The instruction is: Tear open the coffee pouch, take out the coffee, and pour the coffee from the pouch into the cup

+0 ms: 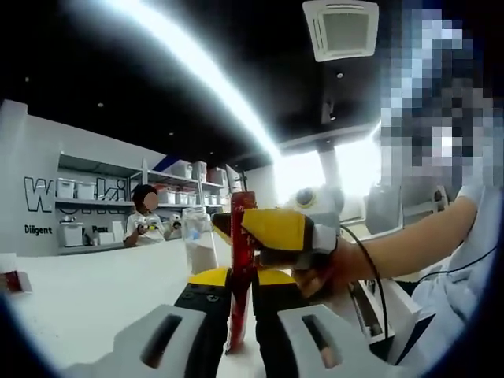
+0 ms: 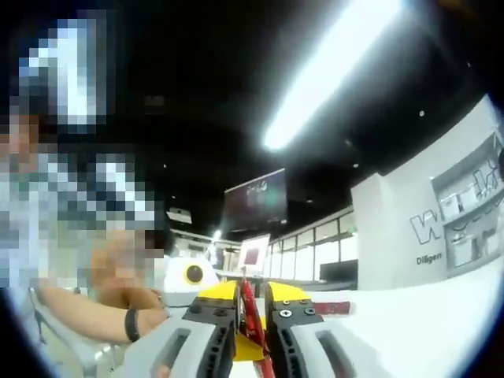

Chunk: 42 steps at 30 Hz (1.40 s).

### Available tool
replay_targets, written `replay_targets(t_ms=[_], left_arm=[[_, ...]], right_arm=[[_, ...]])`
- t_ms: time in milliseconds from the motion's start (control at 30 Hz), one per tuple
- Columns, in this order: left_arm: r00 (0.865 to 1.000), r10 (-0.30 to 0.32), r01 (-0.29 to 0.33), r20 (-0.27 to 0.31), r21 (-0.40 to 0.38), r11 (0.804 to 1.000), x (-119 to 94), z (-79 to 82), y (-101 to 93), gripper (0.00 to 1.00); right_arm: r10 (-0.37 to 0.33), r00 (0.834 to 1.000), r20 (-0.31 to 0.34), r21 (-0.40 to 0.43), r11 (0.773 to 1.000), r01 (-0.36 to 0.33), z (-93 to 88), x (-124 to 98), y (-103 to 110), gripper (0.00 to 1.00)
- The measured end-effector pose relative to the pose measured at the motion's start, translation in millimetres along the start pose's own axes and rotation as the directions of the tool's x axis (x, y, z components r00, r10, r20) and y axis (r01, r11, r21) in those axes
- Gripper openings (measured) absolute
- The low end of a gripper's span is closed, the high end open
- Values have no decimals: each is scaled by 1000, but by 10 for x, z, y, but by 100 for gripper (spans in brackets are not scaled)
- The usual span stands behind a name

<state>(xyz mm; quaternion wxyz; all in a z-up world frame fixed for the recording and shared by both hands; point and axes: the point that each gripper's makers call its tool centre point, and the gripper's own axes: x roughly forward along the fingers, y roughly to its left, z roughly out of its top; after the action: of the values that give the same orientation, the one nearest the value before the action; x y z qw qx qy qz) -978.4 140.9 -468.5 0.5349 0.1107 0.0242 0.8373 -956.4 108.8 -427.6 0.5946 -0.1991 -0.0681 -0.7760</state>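
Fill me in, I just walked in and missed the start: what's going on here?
A person is holding a slim red coffee stick pouch upright between two hand-held claws. The left claw is shut on its lower part, and the right claw, yellow and black, is shut near the top, as if about to tear it. A clear plastic cup waits behind on the white table. The pouch looks unopened, though I can't be sure.

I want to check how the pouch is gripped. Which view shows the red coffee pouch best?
The left gripper view: the pouch stands upright between both grippers, most of its length visible. The right gripper view shows a red sliver between its jaws.
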Motion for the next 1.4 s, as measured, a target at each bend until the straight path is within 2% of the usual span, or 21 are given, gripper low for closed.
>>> replay_targets(t_ms=[67, 200, 267, 367, 433, 467, 533, 600, 700, 767, 867, 967, 1067, 1167, 1400], left_arm=[[1000, 9, -9, -3, 12, 1000, -1, -7, 0, 19], [999, 31, -31, -15, 8, 999, -8, -30, 37, 20], [999, 34, -34, -15, 5, 999, -13, -30, 33, 17], [1000, 22, -22, -10, 16, 1000, -18, -19, -11, 13], [1000, 13, -13, -11, 7, 1000, -18, -19, -34, 11], [1000, 12, -12, -13, 9, 1000, -14, -20, -45, 11], [1000, 3, -3, -19, 21, 1000, -9, -28, -78, 11], [1000, 1, 0, -21, 31, 1000, -7, -30, -100, 11], [1000, 1, 0, -17, 17, 1000, -10, -18, -113, 14], [1000, 6, -6, 9, 41, 999, -21, 25, -119, 18], [1000, 1, -1, 30, 10, 1000, -27, 55, -106, 20], [1000, -17, 17, 20, 11, 1000, -14, 34, -148, 14], [999, -16, 16, 31, 16, 1000, -20, 57, -163, 11], [999, -5, 5, 36, -10, 1000, -30, 62, -136, 10], [999, -8, 8, 42, -8, 1000, -42, 74, -185, 12]], right_arm=[[-8, 1000, -1, -11, 1000, 8, 1, 2, 6, 7], [-27, 1000, -5, -14, 1000, 27, 4, -10, 6, 6], [-59, 998, -1, -20, 998, 59, 18, -30, -35, 6], [-70, 998, 3, -2, 998, 70, 27, -41, -39, 9], [-47, 999, 26, 26, 999, 46, 68, -32, 29, 13], [-20, 998, 61, 43, 999, 17, 130, -28, 98, 14], [-21, 998, 59, 17, 1000, 20, 129, -44, 116, 7], [-20, 998, 57, 19, 1000, 19, 122, -39, 10, 5], [-23, 998, 57, 11, 1000, 23, 126, -41, -5, 3], [-14, 999, 52, 27, 1000, 13, 117, -36, 19, 3], [12, 999, 38, 17, 1000, -13, 82, -8, 80, 3], [11, 1000, 25, 15, 1000, -11, 53, -5, 81, 6], [19, 999, 48, 42, 999, -21, 101, -7, 112, 12], [11, 997, 70, 60, 998, -15, 144, -30, 88, 8], [12, 997, 75, 60, 998, -17, 151, -30, 81, 5]])
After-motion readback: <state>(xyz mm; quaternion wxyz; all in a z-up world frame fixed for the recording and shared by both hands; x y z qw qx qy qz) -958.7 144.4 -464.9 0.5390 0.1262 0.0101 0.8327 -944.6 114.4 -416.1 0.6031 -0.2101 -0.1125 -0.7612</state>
